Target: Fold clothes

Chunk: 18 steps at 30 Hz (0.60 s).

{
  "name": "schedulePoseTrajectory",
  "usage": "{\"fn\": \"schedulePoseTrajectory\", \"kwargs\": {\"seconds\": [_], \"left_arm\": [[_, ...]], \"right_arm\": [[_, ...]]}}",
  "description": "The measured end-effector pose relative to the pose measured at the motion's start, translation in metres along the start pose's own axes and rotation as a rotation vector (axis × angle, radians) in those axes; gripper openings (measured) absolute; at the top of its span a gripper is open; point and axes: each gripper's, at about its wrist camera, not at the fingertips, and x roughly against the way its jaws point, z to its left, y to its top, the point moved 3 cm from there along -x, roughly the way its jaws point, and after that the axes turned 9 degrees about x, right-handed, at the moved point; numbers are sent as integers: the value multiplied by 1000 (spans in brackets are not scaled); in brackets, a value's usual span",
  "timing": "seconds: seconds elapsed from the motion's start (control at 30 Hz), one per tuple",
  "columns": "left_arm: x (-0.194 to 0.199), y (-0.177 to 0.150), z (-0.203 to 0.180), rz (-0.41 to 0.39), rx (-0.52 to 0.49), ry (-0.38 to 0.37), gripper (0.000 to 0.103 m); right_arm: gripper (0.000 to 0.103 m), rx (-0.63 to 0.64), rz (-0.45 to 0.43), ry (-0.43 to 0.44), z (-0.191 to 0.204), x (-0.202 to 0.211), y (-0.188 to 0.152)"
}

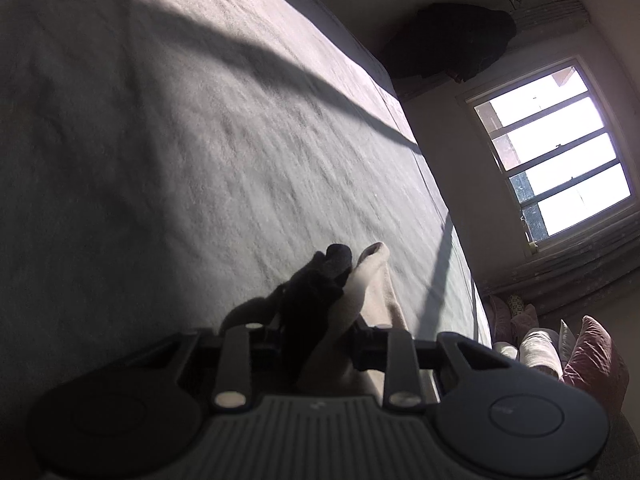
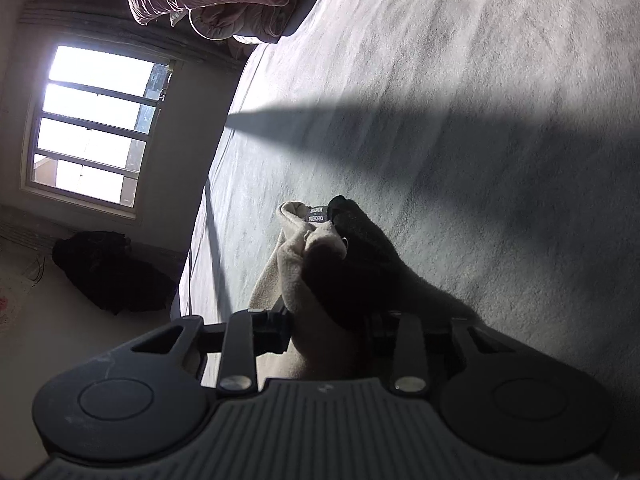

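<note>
Now each claw, left [image 1: 354, 258] and right [image 2: 320, 216], pinches cream cloth [image 1: 372, 280] over the grey bed [image 1: 200, 140].

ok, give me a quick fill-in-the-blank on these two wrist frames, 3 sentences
1. Each gripper, the left gripper and the right gripper, is closed on a fold of pale ____.
2. Beneath the garment lies a wide grey ____.
3. Daylight enters the room through a ____ in the far wall.

Missing words: cloth; bed cover; window
</note>
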Motion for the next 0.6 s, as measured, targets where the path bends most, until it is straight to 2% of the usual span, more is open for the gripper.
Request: {"fn": "schedulePoseTrajectory", "kwargs": {"seconds": [0.13,0.23,0.47,0.6], "left_arm": [[17,3,-10,-1,-19,6,24],[30,7,-11,25,-26,2,24],[83,3,5,63,-55,29,24],[124,1,23,96,-39,39,24]], "right_arm": [[30,51,-15,-15,8,17,0],[30,32,-8,-1,7,32,1],[30,15,24,4,2,79,-7],[30,13,22,4,-1,116,-15]]}}
